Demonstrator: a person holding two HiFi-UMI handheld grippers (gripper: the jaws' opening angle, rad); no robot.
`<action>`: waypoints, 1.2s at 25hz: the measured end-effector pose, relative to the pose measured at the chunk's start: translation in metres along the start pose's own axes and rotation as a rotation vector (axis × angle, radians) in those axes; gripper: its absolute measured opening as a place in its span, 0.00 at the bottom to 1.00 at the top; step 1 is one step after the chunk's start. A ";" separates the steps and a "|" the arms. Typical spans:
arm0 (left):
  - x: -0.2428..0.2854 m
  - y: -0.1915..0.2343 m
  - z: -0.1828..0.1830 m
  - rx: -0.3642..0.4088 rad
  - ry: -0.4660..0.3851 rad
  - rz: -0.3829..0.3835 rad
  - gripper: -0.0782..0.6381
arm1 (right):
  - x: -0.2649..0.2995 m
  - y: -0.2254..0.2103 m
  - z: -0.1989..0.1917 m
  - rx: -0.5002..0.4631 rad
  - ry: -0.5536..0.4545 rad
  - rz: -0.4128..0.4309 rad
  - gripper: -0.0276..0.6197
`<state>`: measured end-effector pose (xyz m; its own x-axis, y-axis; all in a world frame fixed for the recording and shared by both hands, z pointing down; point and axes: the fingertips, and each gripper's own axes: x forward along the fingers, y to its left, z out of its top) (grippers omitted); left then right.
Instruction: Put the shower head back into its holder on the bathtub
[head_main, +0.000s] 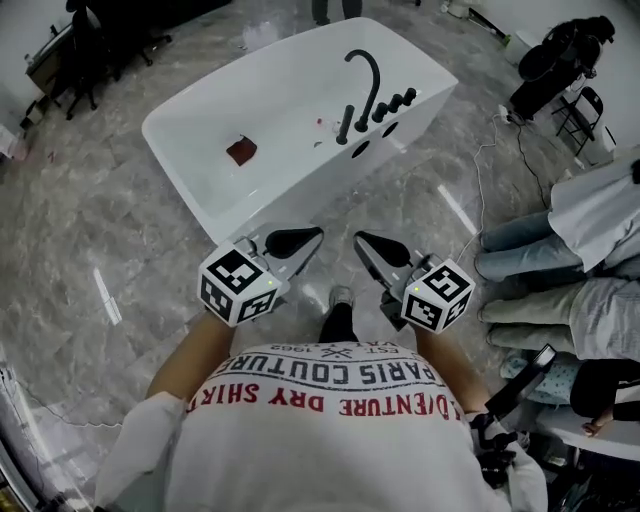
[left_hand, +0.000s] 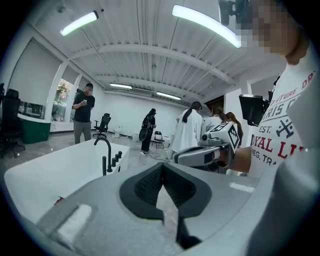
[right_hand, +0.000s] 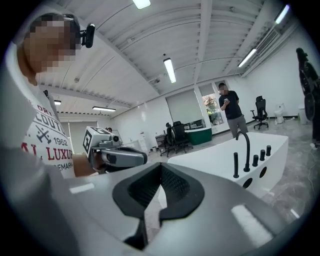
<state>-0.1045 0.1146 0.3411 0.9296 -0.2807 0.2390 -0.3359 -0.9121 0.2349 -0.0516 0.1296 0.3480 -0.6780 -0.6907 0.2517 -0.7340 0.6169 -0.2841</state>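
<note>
A white bathtub (head_main: 200, 150) stands on the marble floor ahead of me. On its right rim are a black arched faucet (head_main: 366, 75), a row of black knobs (head_main: 395, 104) and a slim black shower head (head_main: 343, 126) standing upright beside the faucet. The same shower head (left_hand: 104, 165) shows in the left gripper view and again (right_hand: 235, 165) in the right gripper view. My left gripper (head_main: 314, 233) and right gripper (head_main: 359, 238) hover side by side in front of my chest, short of the tub. Both are shut with nothing between the jaws.
A dark red patch (head_main: 241, 151) lies in the tub. People (head_main: 560, 262) are close at my right, and a cable (head_main: 487, 155) runs over the floor. Office chairs (head_main: 575, 105) stand at the far right, more at the far left. A person (left_hand: 82, 112) stands beyond the tub.
</note>
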 end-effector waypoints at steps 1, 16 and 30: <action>-0.010 -0.006 0.003 0.014 -0.006 -0.002 0.11 | -0.002 0.011 0.000 -0.009 -0.004 -0.006 0.05; -0.072 -0.069 0.003 0.090 -0.040 -0.089 0.11 | -0.029 0.093 -0.013 -0.020 -0.052 -0.110 0.05; -0.085 -0.090 0.000 0.111 -0.040 -0.121 0.11 | -0.042 0.115 -0.019 -0.024 -0.066 -0.137 0.05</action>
<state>-0.1533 0.2205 0.3002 0.9682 -0.1765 0.1774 -0.2044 -0.9668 0.1534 -0.1083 0.2368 0.3226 -0.5677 -0.7920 0.2247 -0.8208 0.5234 -0.2289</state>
